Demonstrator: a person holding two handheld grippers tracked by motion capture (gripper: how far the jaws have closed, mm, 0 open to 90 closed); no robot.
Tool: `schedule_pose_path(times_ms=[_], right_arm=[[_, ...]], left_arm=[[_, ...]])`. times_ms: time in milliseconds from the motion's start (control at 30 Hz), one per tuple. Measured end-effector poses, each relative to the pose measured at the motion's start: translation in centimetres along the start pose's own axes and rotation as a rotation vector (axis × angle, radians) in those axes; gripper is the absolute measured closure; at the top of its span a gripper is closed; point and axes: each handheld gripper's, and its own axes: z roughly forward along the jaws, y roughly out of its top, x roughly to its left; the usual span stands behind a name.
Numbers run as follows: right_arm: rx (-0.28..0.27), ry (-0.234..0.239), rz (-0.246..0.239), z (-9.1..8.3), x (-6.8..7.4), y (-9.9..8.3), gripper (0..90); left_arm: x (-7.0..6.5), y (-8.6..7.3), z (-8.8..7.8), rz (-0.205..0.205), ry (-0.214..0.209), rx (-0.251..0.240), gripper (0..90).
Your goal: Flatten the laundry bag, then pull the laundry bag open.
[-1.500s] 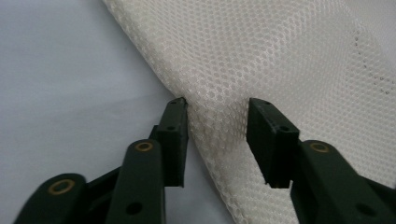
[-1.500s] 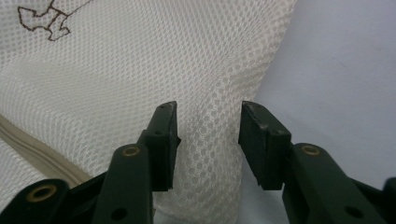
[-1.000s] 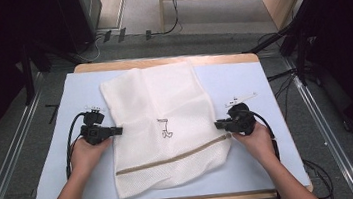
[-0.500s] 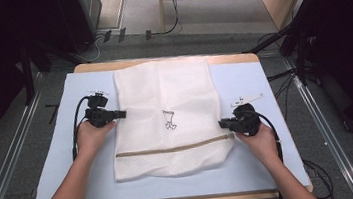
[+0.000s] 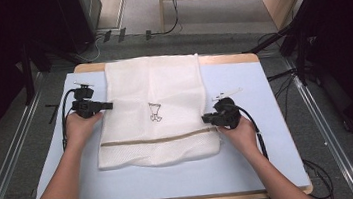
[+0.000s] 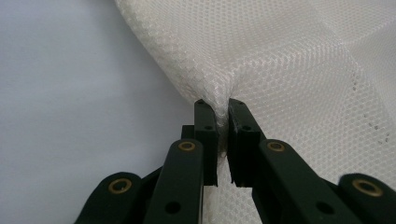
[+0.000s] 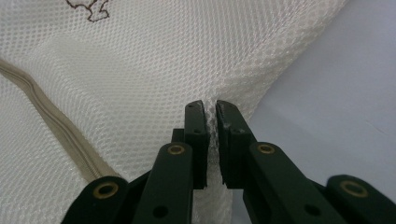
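Note:
A white mesh laundry bag lies flat on the pale blue table top, with a beige zipper across its near part and a small brown emblem in the middle. My left gripper is shut on the bag's left edge. My right gripper pinches the right edge near the zipper. In the left gripper view the mesh bunches between the closed jaws of the left gripper. The right gripper view shows the mesh clamped in the right gripper, with the zipper at left.
The table's wooden far edge lies just behind the bag's top. Cables lie on the floor beyond it. Metal rails run along both sides of the table. Bare blue surface lies to the left, right and in front of the bag.
Both grippers have pulled the bag's edges; the cloth now lies straighter and reaches farther back. The left hand moved away from me, the right hand slid nearer along the right edge.

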Motion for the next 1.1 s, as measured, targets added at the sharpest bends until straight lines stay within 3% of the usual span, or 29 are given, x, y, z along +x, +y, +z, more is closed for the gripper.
schedule_pose_path(times_ms=[67, 200, 300, 433, 500, 567, 700, 1100], right_arm=[[0.001, -0.005, -0.015, 0.6, 0.3, 0.3, 84.9], [0.004, -0.016, -0.005, 1.7, 0.3, 0.6, 83.8], [0.002, -0.004, 0.015, 2.1, 0.1, 0.5, 82.7], [0.003, 0.027, 0.031, 1.7, -0.3, 0.4, 73.2], [0.006, 0.018, 0.022, 1.4, -0.2, 0.3, 67.1], [0.012, -0.008, 0.000, 1.0, 0.0, 0.2, 63.8], [-0.007, -0.005, -0.018, 0.1, 0.1, 0.0, 59.3], [-0.064, 0.024, -0.001, -2.1, 0.2, -0.4, 58.5]], left_arm=[[0.4, 0.0, -0.2, -0.012, 0.013, -0.015, 83.8], [1.0, -0.1, -0.4, -0.037, -0.005, -0.012, 81.1], [1.1, -0.2, -0.9, -0.058, -0.041, -0.021, 68.4], [0.6, -0.5, -1.7, -0.022, -0.036, -0.033, 52.9], [0.6, -0.6, -1.9, -0.016, -0.034, -0.036, 48.0], [0.6, -0.7, -2.1, -0.015, -0.038, -0.036, 46.1], [0.1, -1.0, -2.9, 0.011, -0.050, -0.045, 42.0], [-1.9, -1.3, -4.4, 0.066, -0.067, -0.064, 39.5]])
